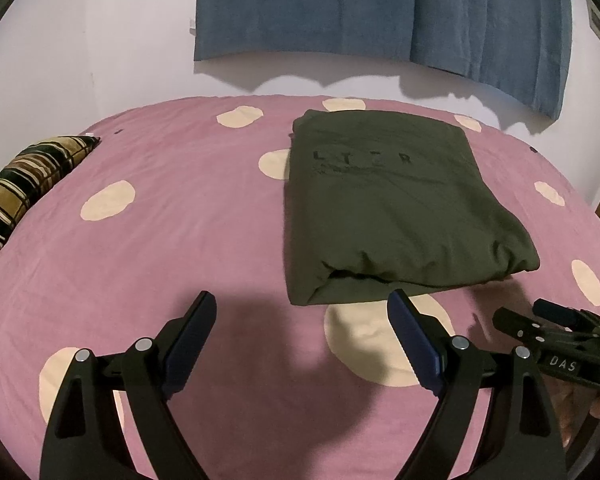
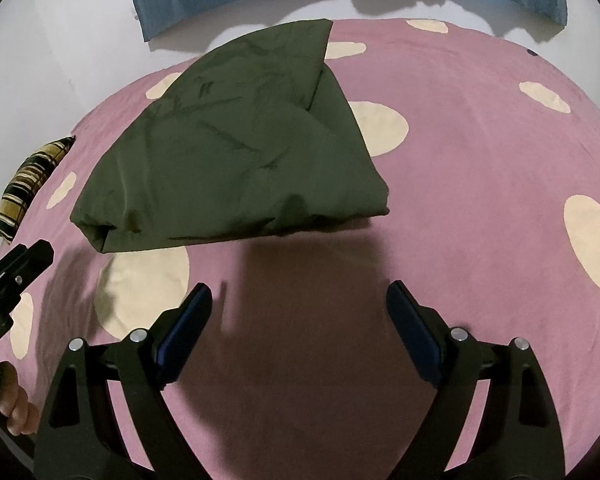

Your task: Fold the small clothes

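An olive-green garment (image 1: 392, 204) is lying folded into a compact rectangle on a bed (image 1: 188, 240) covered in a pink sheet with cream spots. In the left wrist view it is sitting in the centre right of the frame, with faint dark lettering across its upper part and its thick folded edge facing the camera. In the right wrist view the same garment (image 2: 240, 152) is filling the upper left and centre of the frame, one layer lapping diagonally over another.

The left gripper (image 1: 302, 308) is hovering at the bottom of its own view, its fingers (image 1: 192, 332) standing wide apart with nothing between them; the tip of the right-hand finger is appearing just below the garment's near edge, though whether it is touching the cloth is not clear. The right gripper (image 2: 299, 300) is likewise hanging at the bottom of its view with fingers (image 2: 412, 336) spread wide and empty, over a dark shadow on the sheet, apart from the garment.

Each gripper is also showing at the edge of the other's view, with part of a hand (image 2: 14, 404) gripping the handle at lower left.

A plaid pillow (image 1: 32, 184) is lying at the left edge of the bed. A blue cloth (image 1: 380, 12) is hanging on the white wall at the top of the frame.
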Demonstrator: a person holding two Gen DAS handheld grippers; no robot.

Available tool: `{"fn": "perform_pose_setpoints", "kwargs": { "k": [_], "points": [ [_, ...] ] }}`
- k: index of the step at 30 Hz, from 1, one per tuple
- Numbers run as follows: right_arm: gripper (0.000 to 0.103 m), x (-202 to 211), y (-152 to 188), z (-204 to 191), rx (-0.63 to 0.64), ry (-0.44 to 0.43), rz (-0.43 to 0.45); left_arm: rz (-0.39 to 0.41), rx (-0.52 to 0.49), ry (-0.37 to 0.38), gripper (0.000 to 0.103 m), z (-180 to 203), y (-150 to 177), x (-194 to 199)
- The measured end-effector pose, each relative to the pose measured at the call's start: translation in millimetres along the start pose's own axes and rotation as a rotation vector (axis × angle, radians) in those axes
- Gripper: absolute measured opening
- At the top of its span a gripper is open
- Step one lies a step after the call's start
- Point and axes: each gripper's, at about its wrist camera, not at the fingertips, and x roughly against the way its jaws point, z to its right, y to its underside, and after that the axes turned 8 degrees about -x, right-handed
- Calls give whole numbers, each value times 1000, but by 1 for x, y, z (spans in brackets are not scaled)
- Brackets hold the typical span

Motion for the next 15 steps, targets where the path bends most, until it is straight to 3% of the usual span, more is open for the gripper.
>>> {"fn": "perform_pose_setpoints", "kwargs": {
  "k": [15],
  "points": [
    [89,0,5,-5,12,3,-7,54,23,-17,90,-2,0,14]
  ]
}}
